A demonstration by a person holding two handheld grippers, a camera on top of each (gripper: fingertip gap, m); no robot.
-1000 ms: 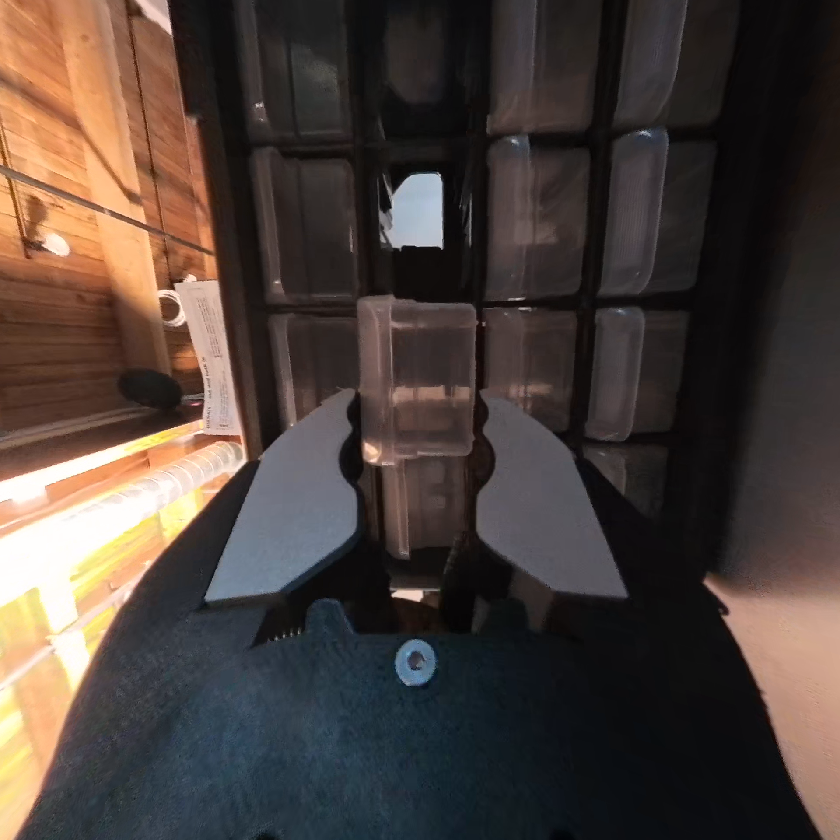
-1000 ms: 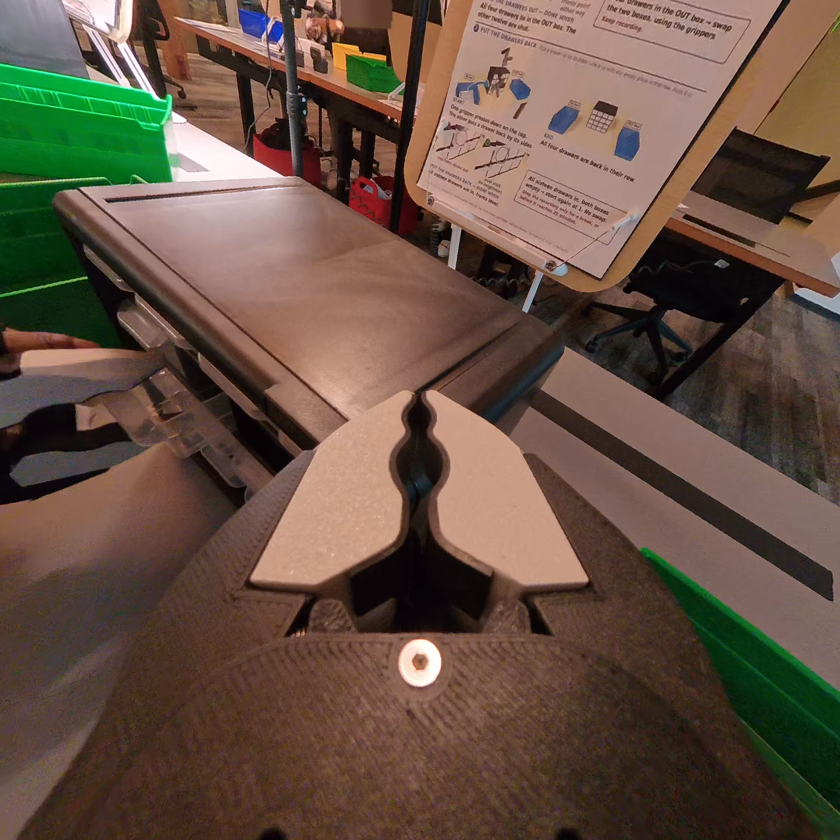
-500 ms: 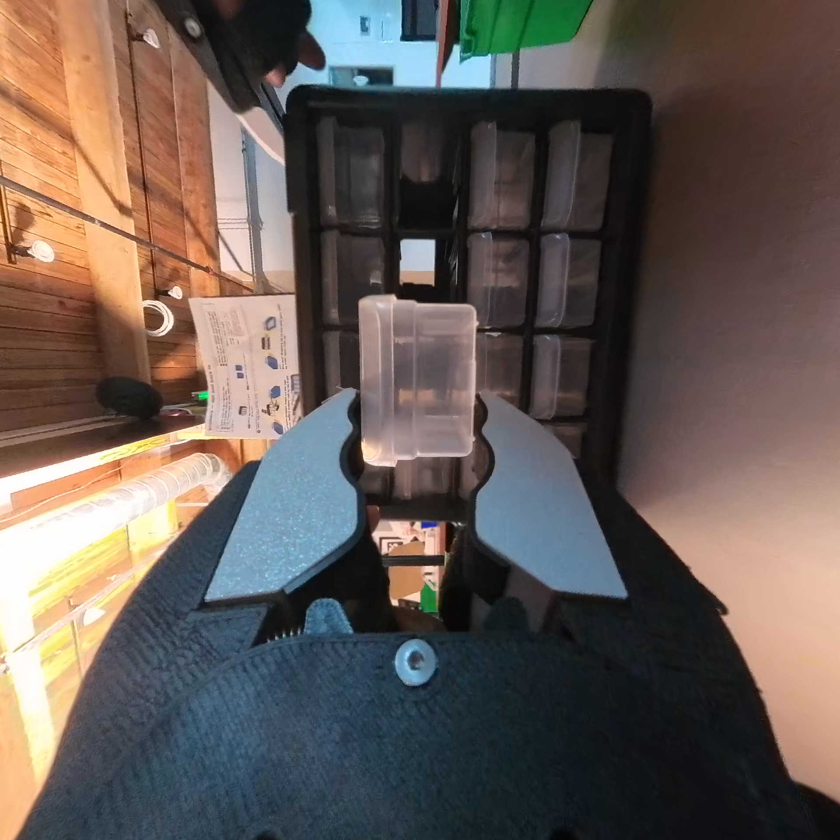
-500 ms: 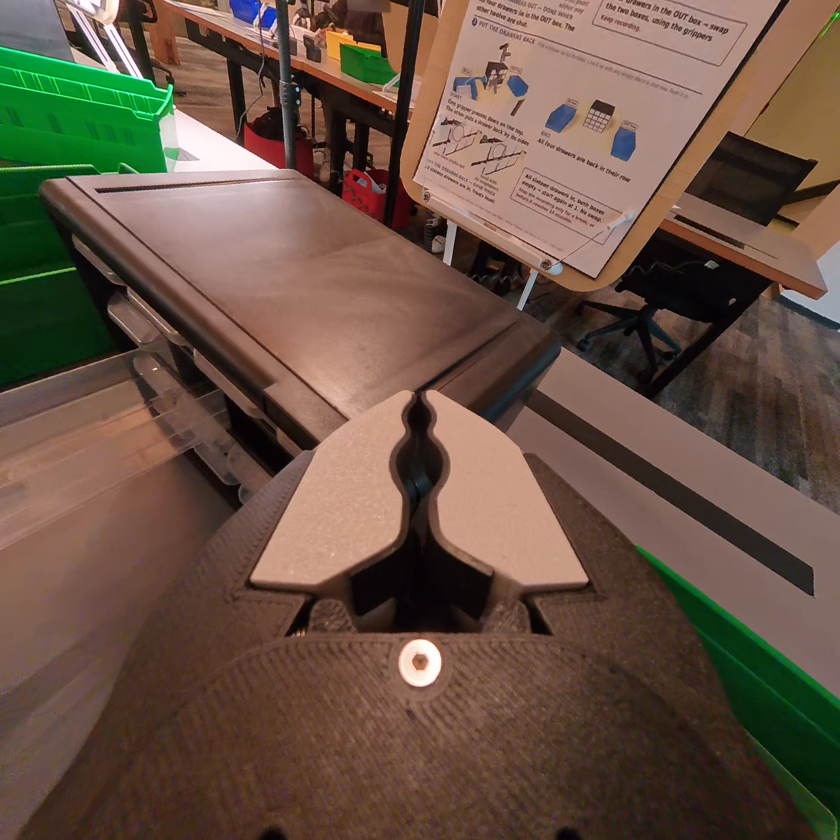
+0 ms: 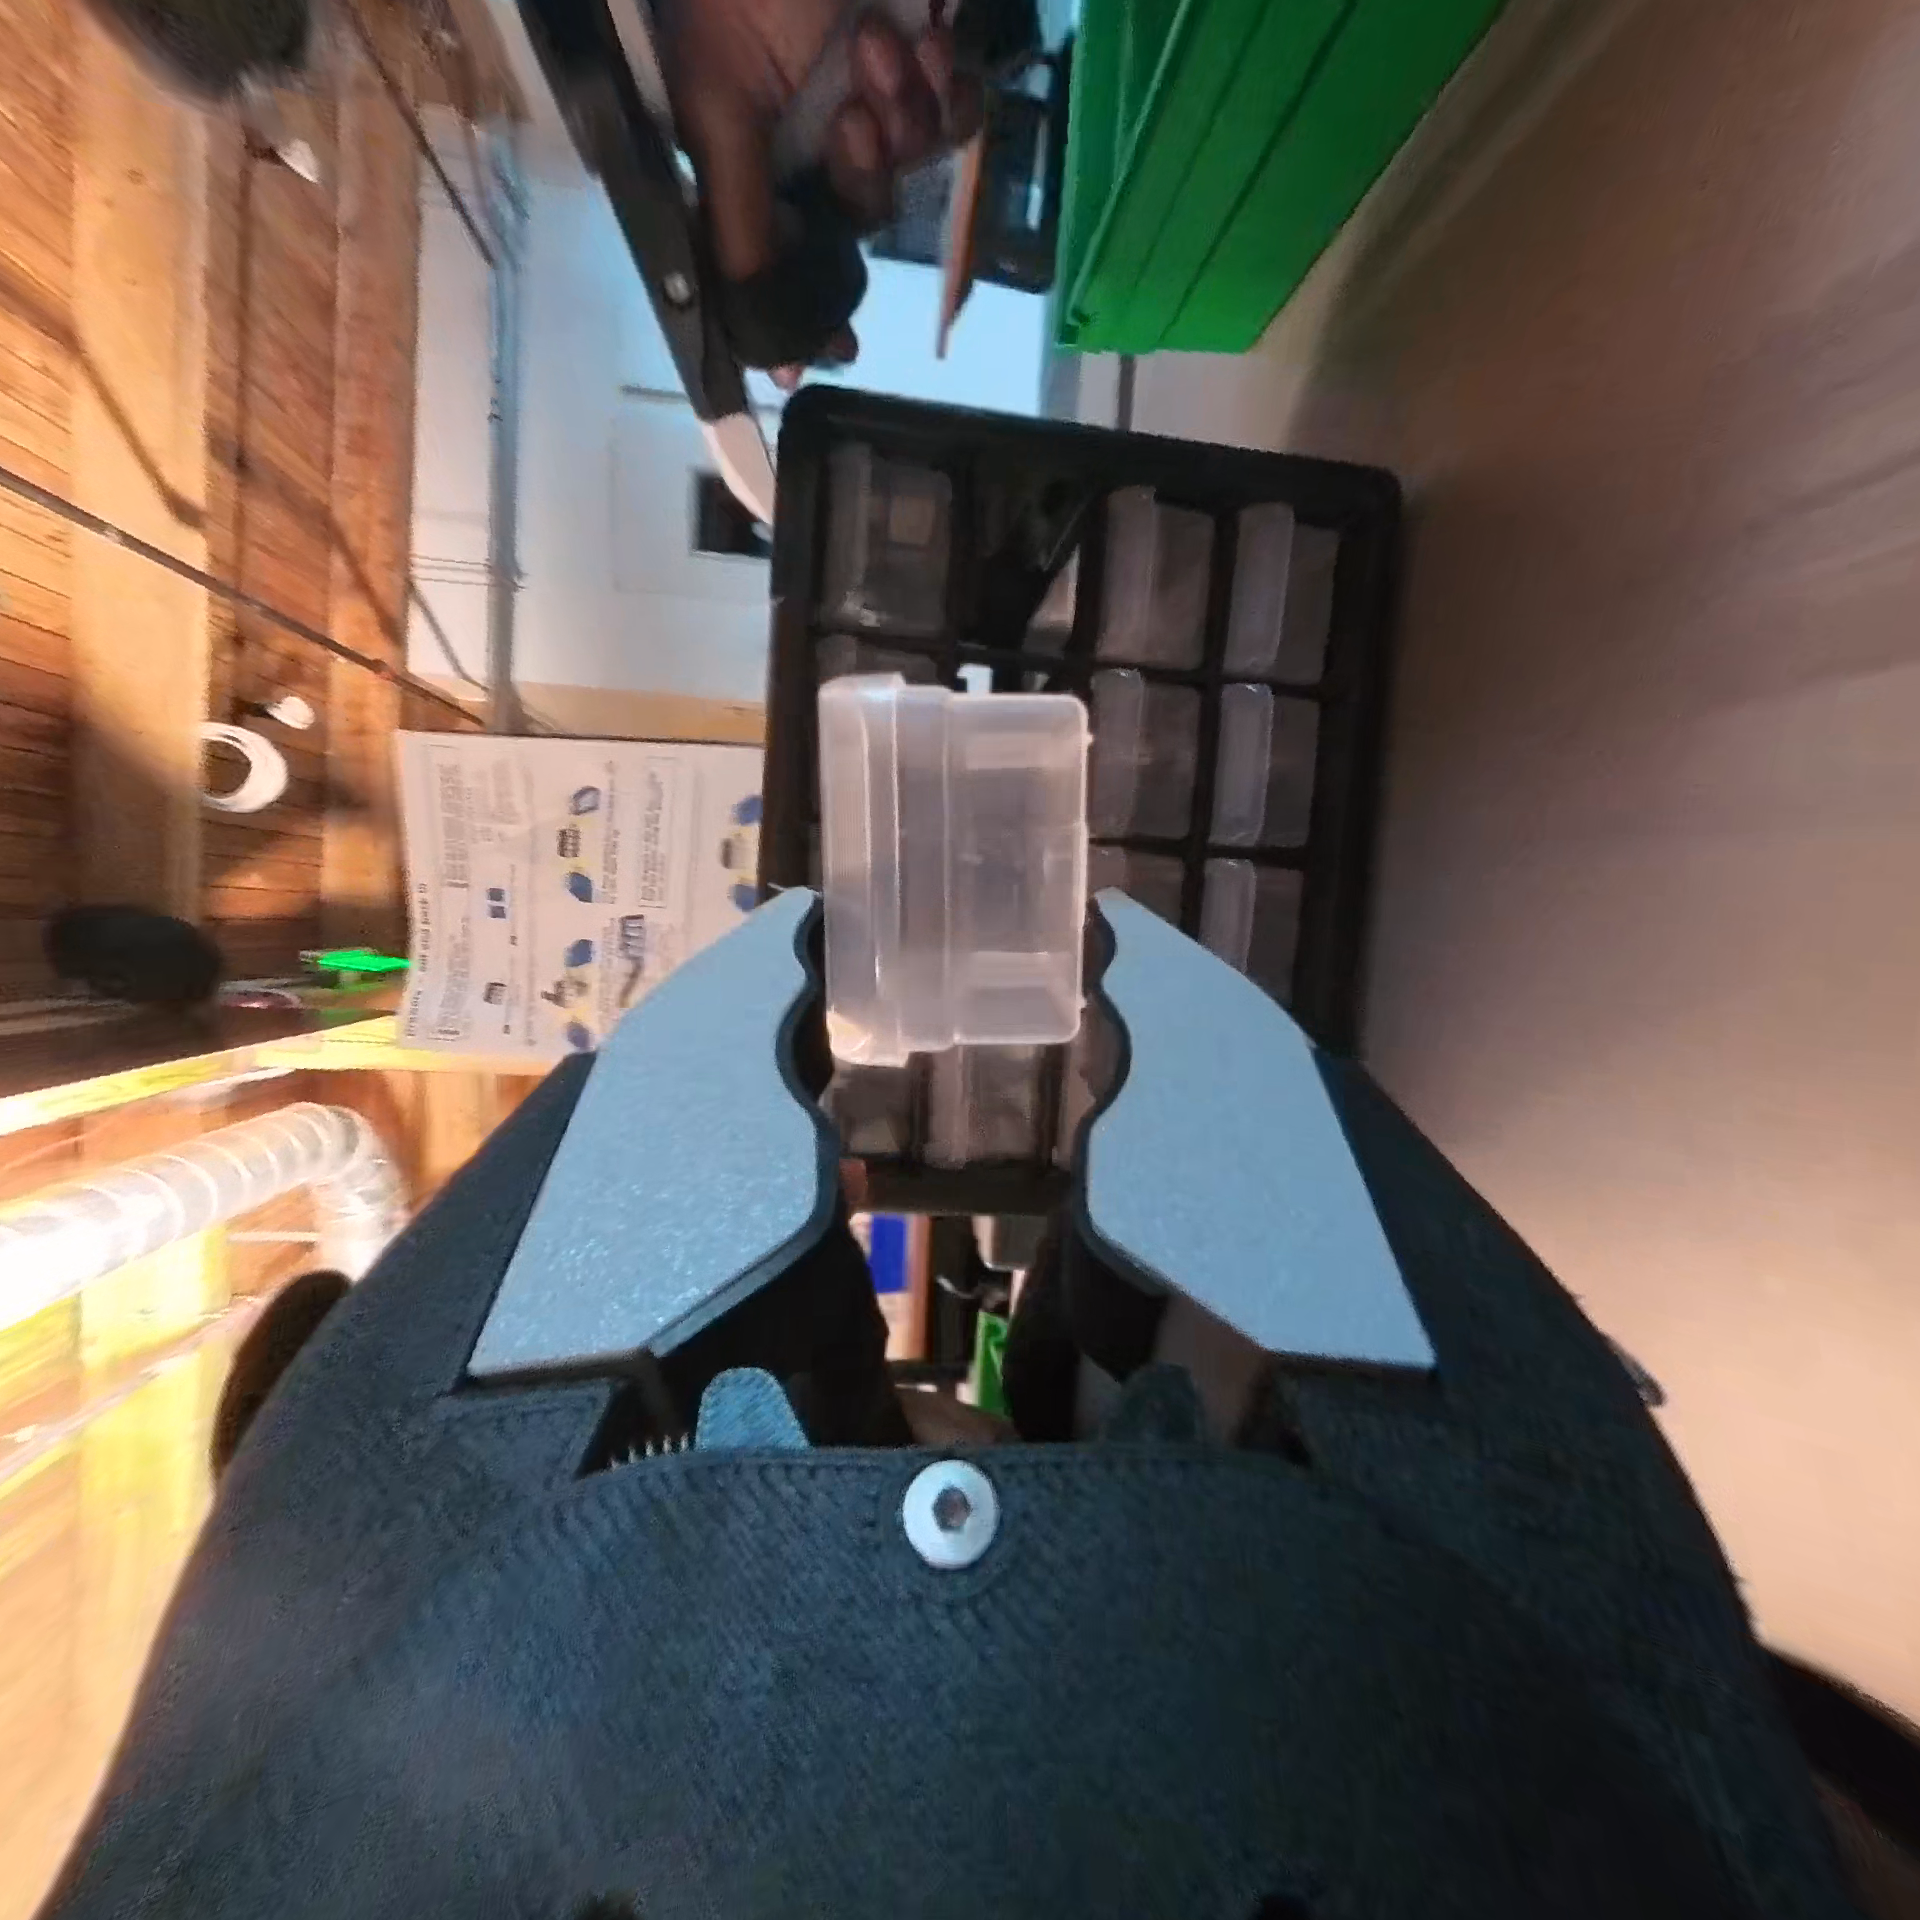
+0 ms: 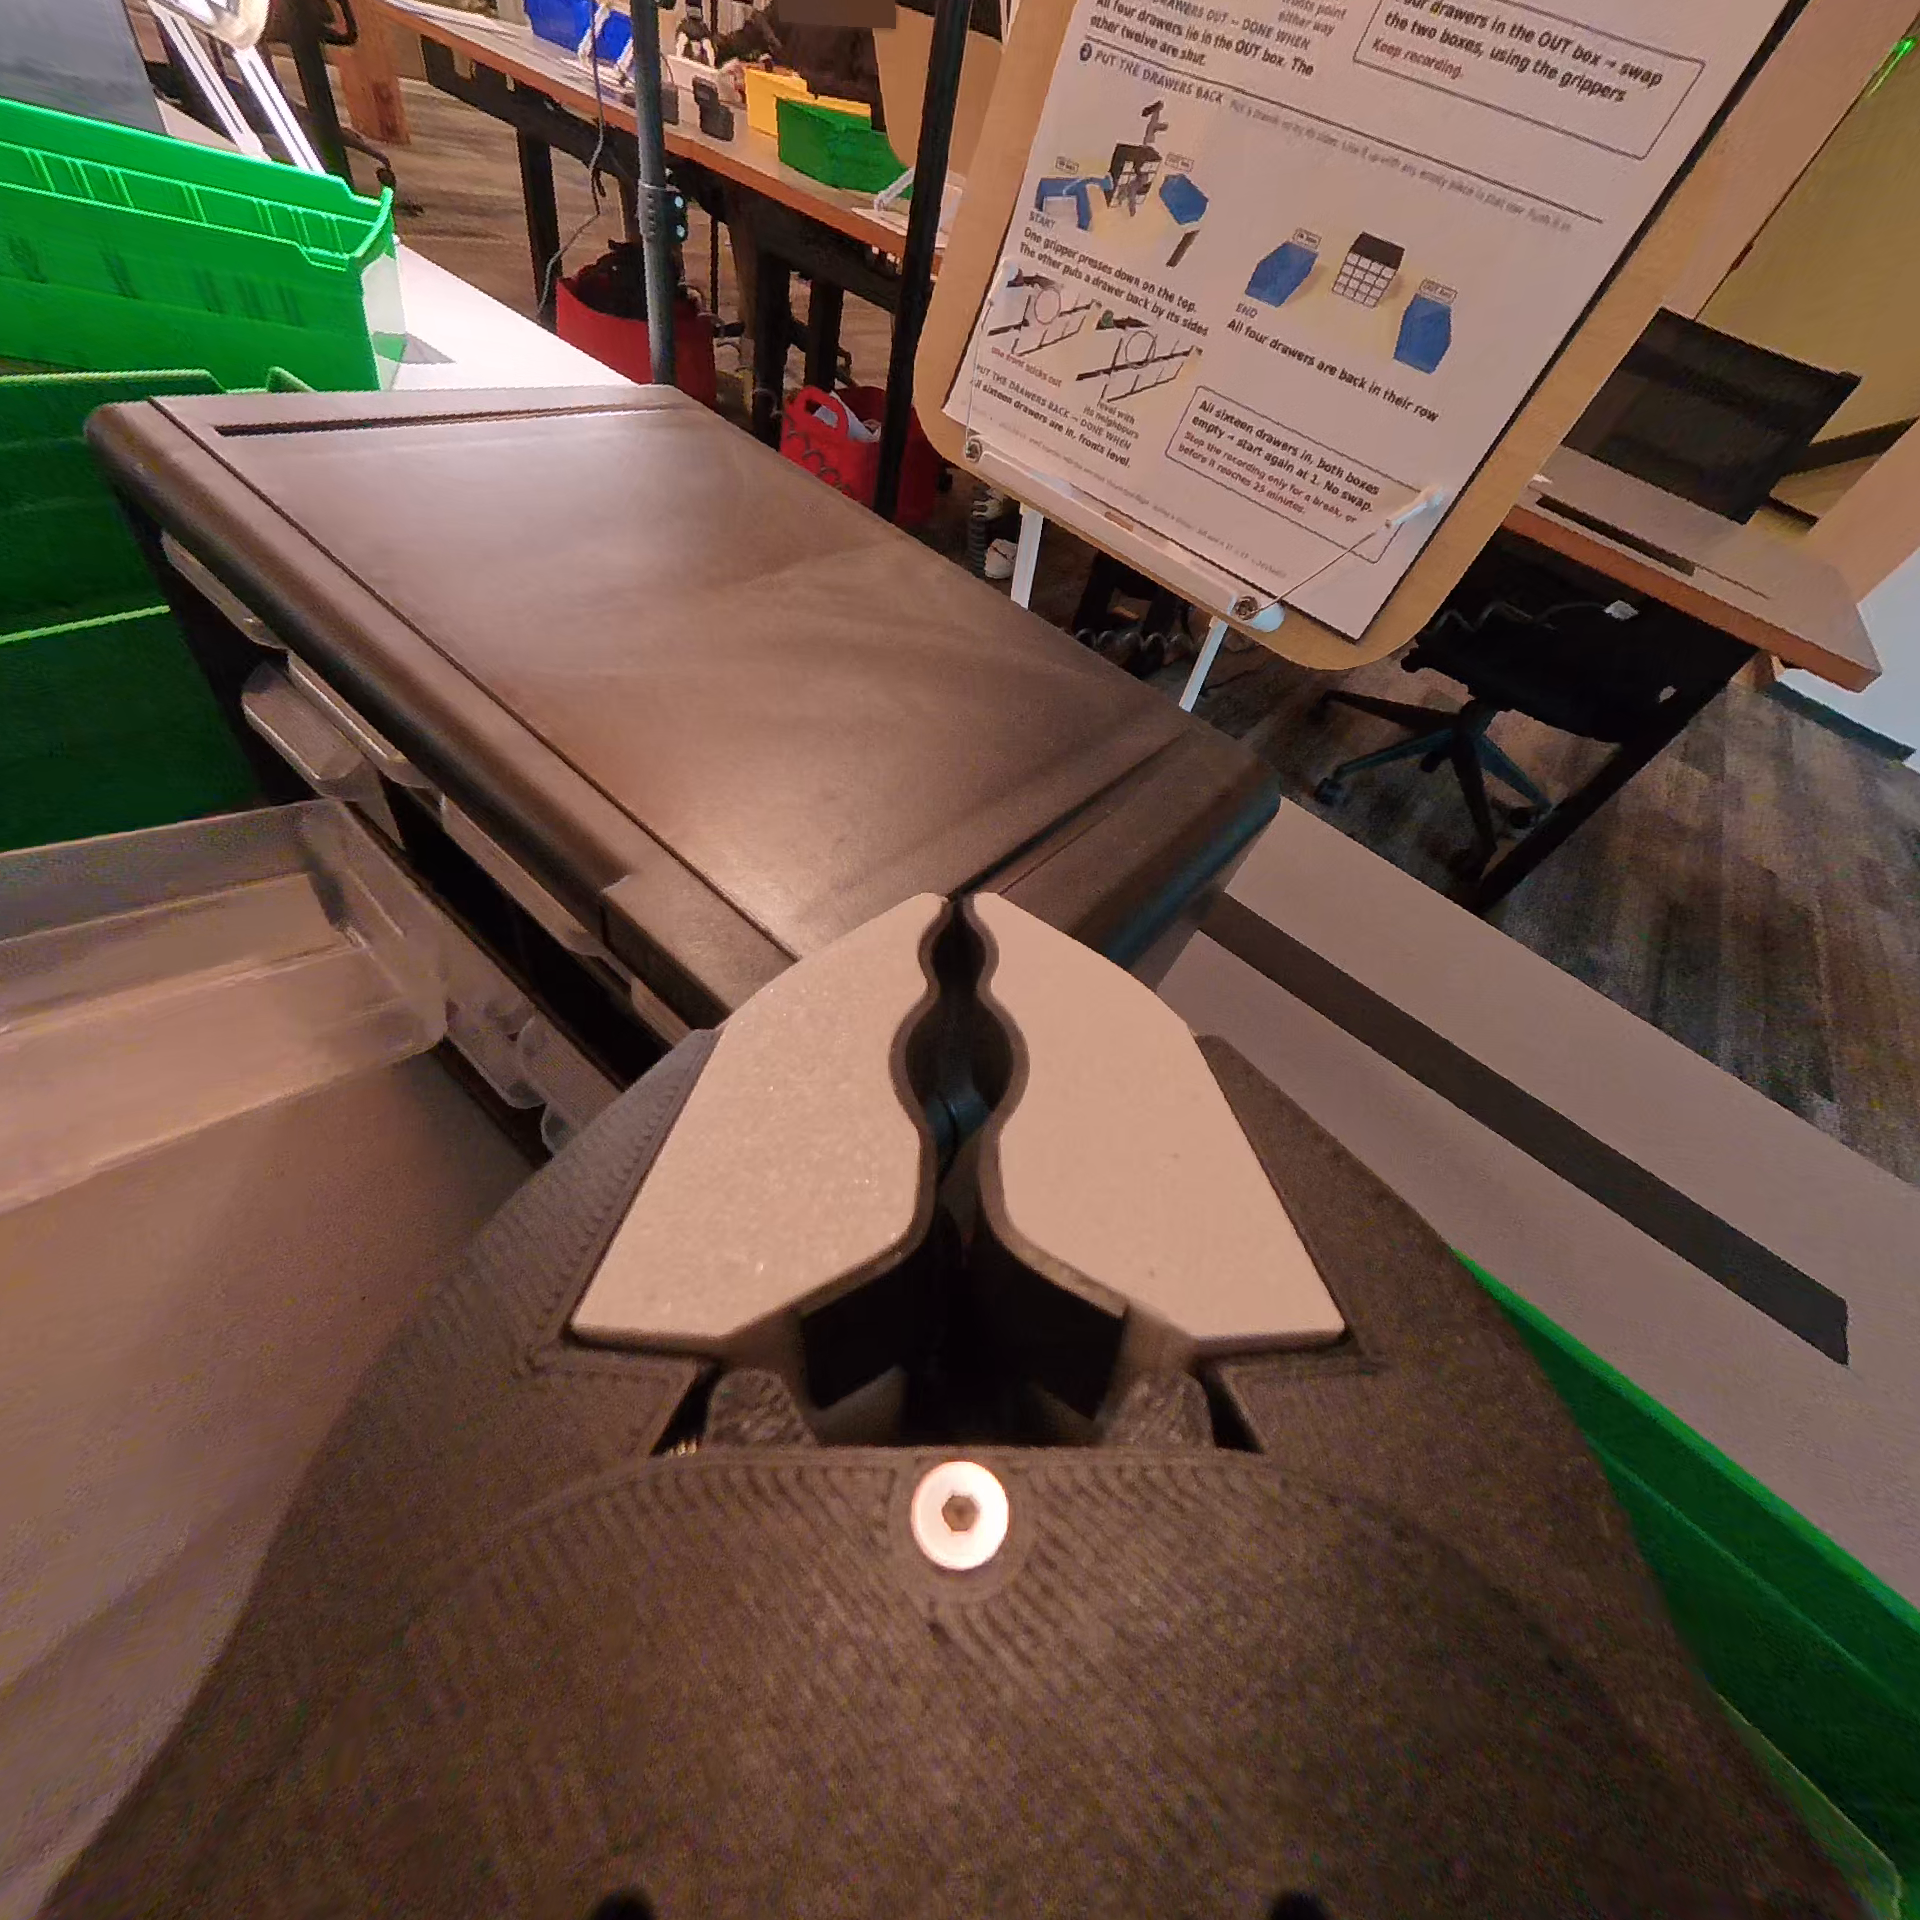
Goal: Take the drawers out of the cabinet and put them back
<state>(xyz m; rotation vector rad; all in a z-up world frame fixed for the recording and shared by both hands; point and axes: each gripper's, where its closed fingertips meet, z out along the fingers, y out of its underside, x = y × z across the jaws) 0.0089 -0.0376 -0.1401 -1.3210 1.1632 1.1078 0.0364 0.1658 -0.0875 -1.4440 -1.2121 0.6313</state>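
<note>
- Wooden wall panels and a light table (image 6: 1455,997) with a black stripe make the background; an instruction sheet (image 6: 1320,260) stands on a board behind the table.
- The black cabinet (image 6: 665,623) lies on the table, and green bins (image 6: 177,249) stand behind it.
- The left claw (image 5: 954,961) pinches a clear plastic drawer (image 5: 951,868) by its two sides, and the drawer is fully out of the cabinet (image 5: 1340,748), in the air in front of it.
- In the left wrist view most slots of the cabinet hold clear drawers, and some slots in one column look dark and open.
- The right claw (image 6: 957,914) is pressed together with nothing in it, and its tips are at the front corner of the cabinet top.
- The same drawer (image 6: 197,956) shows at the left edge of the right wrist view.
</note>
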